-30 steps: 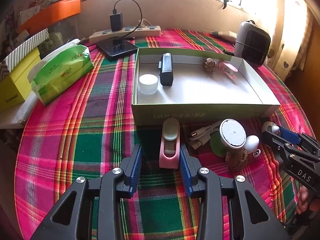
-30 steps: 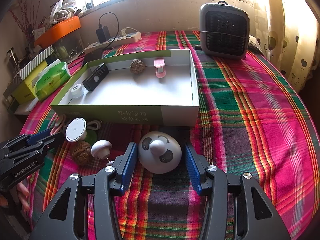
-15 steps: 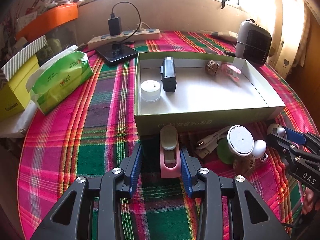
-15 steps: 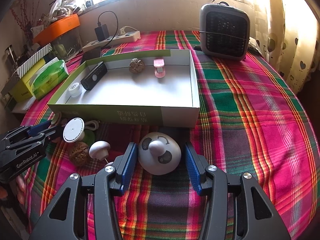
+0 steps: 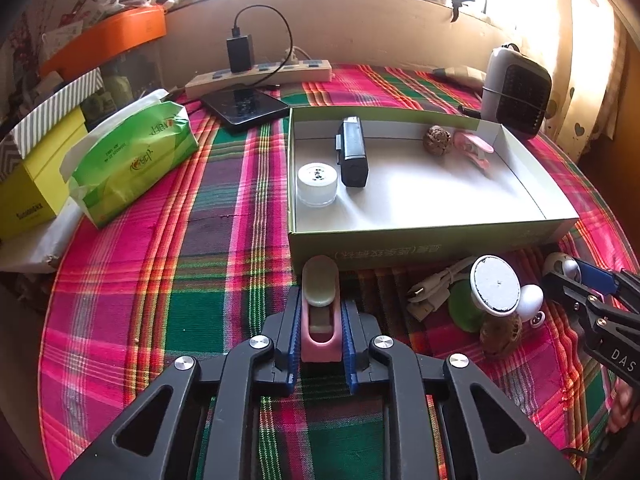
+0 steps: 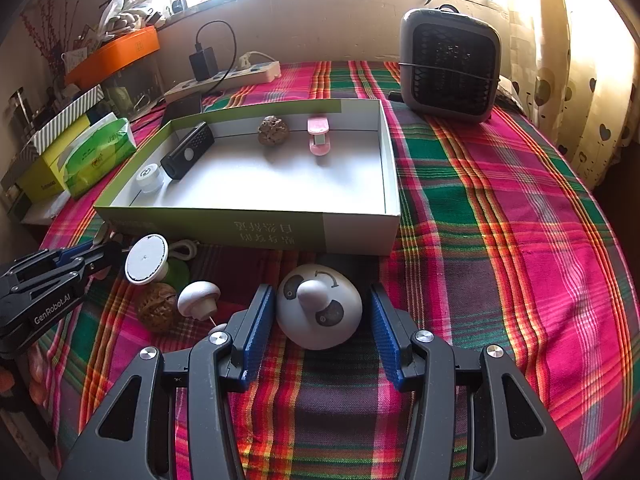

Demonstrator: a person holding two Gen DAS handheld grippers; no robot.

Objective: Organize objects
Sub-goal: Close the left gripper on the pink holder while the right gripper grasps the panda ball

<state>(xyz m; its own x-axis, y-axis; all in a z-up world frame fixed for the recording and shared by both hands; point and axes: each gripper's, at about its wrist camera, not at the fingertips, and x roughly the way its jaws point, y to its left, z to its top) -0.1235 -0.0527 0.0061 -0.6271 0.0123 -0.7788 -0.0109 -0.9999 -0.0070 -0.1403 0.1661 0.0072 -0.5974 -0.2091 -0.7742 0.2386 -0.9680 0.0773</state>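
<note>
Pink clip (image 5: 321, 320) now pinched between the left tool (image 5: 320, 332) pads, whose jaws just closed on it, on the desk (image 5: 160, 280) just short of the box (image 5: 420, 236). Right tool (image 6: 318, 326) stands apart around the panda toy (image 6: 319, 306), untouched. Grasp step; next lift the clip over the box wall ahead.

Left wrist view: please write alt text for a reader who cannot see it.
The left tongs have just been closing and now clamp a pink clip on a plaid tablecloth, just before an open green box holding a white jar and a black device.
</note>
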